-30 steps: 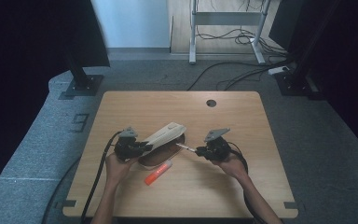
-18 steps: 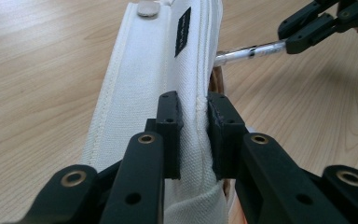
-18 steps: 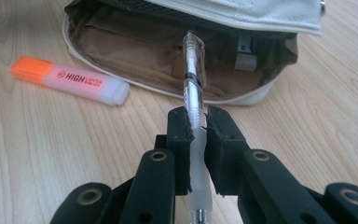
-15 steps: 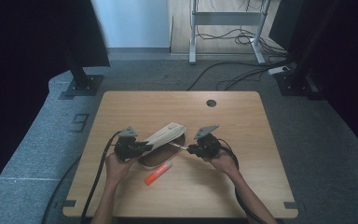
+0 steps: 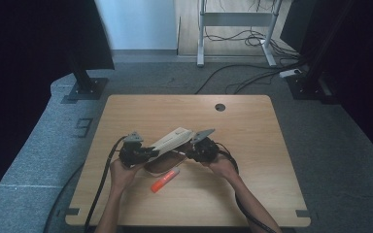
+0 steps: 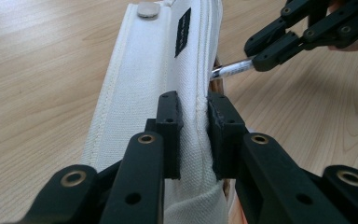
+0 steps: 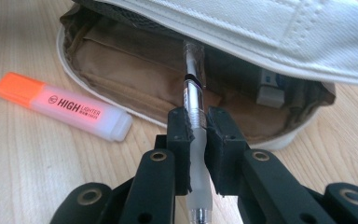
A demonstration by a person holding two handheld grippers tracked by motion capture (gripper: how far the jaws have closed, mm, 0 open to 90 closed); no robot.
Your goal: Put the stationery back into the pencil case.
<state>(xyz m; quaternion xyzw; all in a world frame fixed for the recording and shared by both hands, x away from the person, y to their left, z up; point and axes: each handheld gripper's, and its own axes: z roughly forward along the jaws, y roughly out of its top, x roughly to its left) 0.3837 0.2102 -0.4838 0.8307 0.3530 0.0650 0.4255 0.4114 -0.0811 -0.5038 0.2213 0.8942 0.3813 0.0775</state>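
Note:
A cream canvas pencil case (image 5: 171, 140) lies mid-table with its lid raised. My left gripper (image 6: 195, 130) (image 5: 148, 152) is shut on the edge of the lid (image 6: 158, 84) and holds it up. My right gripper (image 7: 197, 135) (image 5: 189, 151) is shut on a silver pen (image 7: 193, 100) whose tip reaches into the case's brown interior (image 7: 135, 79). In the left gripper view the pen (image 6: 230, 69) enters under the lid from the right. A white eraser-like item (image 7: 271, 91) lies inside the case.
An orange highlighter (image 5: 164, 180) (image 7: 60, 108) lies on the wooden table (image 5: 252, 145) just in front of the case. A round cable hole (image 5: 220, 107) sits near the table's far edge. Cables trail from both grippers toward the front edge.
My right gripper has moved left with the pen, bringing its tip from outside the case into the opening. The left gripper keeps the lid raised in place.

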